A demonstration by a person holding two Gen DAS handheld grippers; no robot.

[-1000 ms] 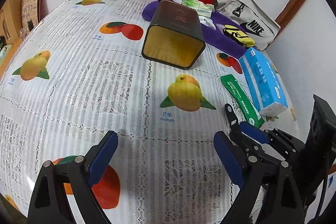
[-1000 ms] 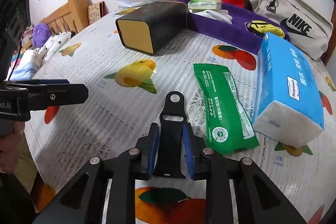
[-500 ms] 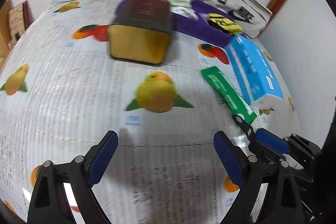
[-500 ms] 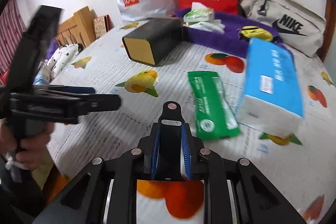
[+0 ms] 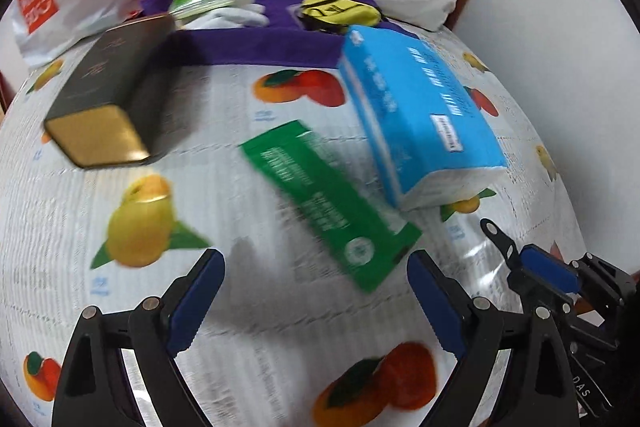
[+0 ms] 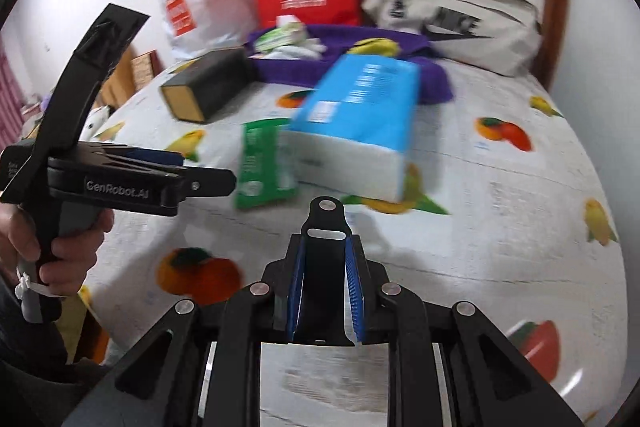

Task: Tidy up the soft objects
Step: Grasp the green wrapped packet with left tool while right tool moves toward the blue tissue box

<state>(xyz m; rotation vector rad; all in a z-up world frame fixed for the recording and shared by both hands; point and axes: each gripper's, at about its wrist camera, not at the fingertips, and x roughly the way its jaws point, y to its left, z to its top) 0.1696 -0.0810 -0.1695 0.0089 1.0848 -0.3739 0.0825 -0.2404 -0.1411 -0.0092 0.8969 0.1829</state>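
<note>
Left wrist view: one green packet (image 5: 328,203), one blue tissue pack (image 5: 416,111); left hand-held gripper (image 5: 316,301) apart.

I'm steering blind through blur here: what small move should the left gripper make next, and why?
Probably ease the left gripper forward and down onto the green packet. Its jaws are open and empty, the packet lies flat just ahead between them, and the right gripper is shut on a black clip.
</note>
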